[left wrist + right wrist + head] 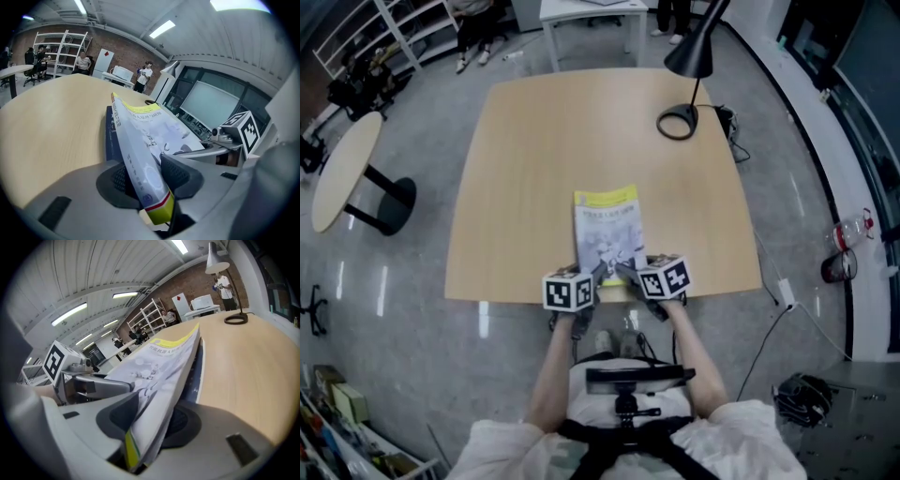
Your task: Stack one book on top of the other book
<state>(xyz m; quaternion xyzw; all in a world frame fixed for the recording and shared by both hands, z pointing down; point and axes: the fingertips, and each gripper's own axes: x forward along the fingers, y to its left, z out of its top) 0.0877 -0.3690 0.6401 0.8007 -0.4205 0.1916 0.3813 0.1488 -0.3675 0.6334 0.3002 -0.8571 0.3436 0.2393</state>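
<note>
A pale wooden table with rounded corners [534,159] stands in the middle of a glossy grey floor [422,375]. Near its far right corner is a black desk lamp [692,54] with a ring-shaped base and a cone shade. Off to the left, well apart, stands a round light-wood side table on a black pedestal [337,173]. Beyond are a white metal shelving rack [389,28] and a small white table [591,11]. A black bag [802,398] lies on the floor at the lower right.

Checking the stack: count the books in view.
2. The white-and-yellow paperback book is clamped by left claw and right claw; the dark blue book lies beneath it.
</note>
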